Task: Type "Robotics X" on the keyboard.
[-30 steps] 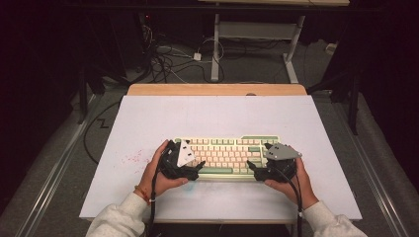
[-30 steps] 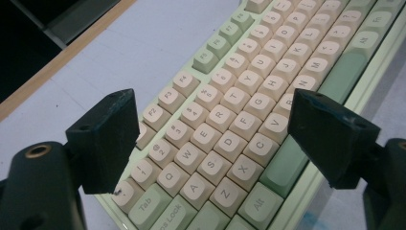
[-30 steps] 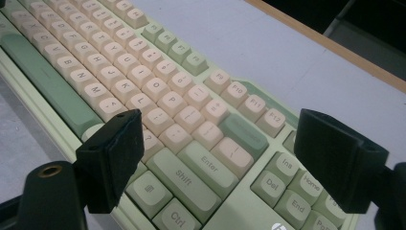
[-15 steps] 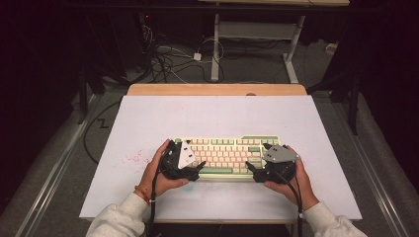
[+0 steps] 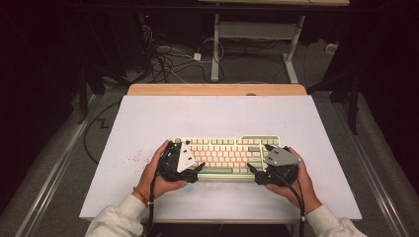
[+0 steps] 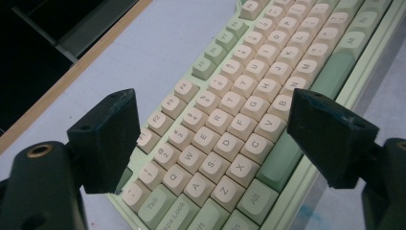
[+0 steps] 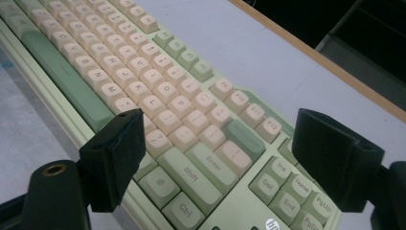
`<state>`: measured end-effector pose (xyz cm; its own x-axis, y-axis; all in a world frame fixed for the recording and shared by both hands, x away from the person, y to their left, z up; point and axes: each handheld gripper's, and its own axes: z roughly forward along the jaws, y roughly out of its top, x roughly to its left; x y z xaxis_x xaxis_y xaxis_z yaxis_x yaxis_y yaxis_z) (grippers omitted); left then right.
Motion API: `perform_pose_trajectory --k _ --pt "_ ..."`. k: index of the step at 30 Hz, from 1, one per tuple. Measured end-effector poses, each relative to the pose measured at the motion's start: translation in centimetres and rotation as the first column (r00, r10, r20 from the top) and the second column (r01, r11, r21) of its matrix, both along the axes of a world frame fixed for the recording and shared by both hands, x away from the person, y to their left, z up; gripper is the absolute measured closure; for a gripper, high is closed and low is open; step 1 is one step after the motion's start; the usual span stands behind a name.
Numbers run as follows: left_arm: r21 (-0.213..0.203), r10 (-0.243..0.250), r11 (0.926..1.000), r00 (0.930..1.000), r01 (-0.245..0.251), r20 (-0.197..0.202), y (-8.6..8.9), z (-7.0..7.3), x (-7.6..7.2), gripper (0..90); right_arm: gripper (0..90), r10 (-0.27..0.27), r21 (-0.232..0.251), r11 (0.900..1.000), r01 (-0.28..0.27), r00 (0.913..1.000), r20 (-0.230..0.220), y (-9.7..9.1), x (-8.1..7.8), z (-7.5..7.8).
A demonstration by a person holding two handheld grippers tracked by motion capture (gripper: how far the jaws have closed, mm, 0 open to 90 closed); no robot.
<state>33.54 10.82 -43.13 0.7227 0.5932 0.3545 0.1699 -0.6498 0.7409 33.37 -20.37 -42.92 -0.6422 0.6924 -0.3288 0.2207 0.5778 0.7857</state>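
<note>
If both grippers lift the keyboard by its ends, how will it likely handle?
The keyboard looks like a rigid slab, so it should probably stay stiff, not sag. Its flat, low case seems unlikely to roll or tip. The smooth edge may slip between the open left gripper and right gripper.

We see one obstacle on the counter (image 5: 148,123): the keyboard (image 5: 225,153), lying near the near edge at the middle. Our left gripper (image 6: 210,139) hangs over its left end and our right gripper (image 7: 218,158) over its right end, each with fingers (image 6: 107,139) spread wide above the keys. The far half of the counter lies bare, and so do the strips to the left and right of the keyboard.
</note>
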Motion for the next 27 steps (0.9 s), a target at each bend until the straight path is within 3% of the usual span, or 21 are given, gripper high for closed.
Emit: perform_pose_trajectory --k 10,27 --pt "0.028 -0.014 0.9995 0.9998 0.013 0.017 0.1 0.2 -0.8 18.6 19.5 0.000 -0.008 1.0000 0.000 0.9999 0.012 -0.1 -0.5 0.3" --pt "0.022 -0.016 0.9997 0.9991 0.015 0.039 0.9 0.5 -1.8 17.8 19.5 0.002 -0.005 1.0000 -0.002 0.9996 0.030 -0.7 -1.4 0.7"
